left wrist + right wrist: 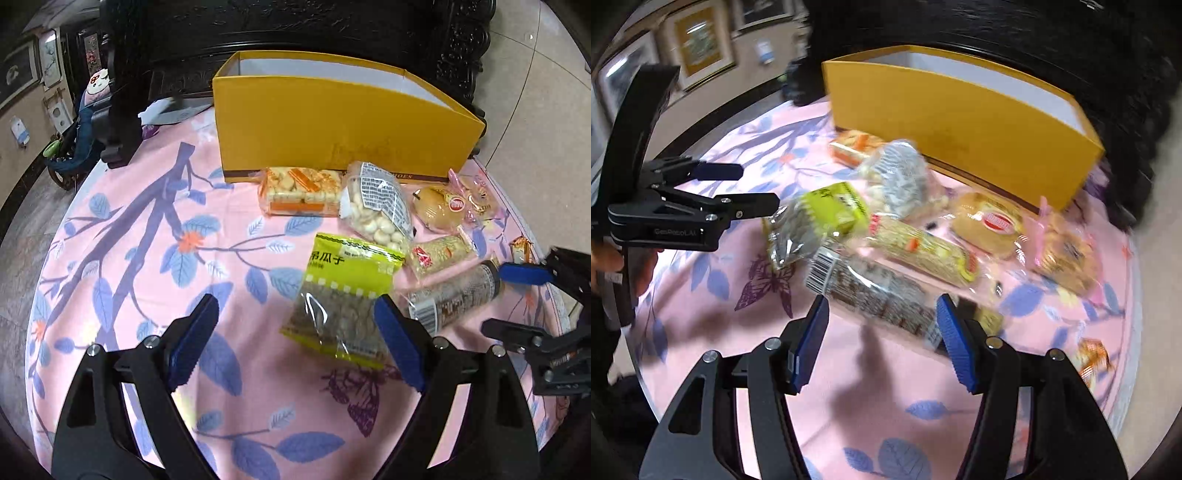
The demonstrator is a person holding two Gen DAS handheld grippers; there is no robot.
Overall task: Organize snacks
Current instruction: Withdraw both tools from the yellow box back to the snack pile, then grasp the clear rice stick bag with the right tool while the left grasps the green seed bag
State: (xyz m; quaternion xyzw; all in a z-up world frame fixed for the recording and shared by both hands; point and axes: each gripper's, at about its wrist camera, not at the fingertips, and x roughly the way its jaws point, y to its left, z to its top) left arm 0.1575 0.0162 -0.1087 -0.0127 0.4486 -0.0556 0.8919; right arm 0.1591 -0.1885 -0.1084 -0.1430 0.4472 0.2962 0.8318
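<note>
From the left wrist, the left tongs (295, 332) were spread wide, with one shiny green seed bag (343, 295) between them. Beyond stood one yellow cardboard box (332, 129).

From the right wrist, the right tongs (882, 339) were spread around one dark crinkly packet (871, 291) on the pink cloth (849, 398).

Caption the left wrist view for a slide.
Open left gripper above a green-yellow seed packet, yellow cardboard box behind on a pink floral tablecloth.

Yellow box (332, 122), pink cloth (140, 258) w/ blue leaves, blue claw pads (194, 341).
</note>
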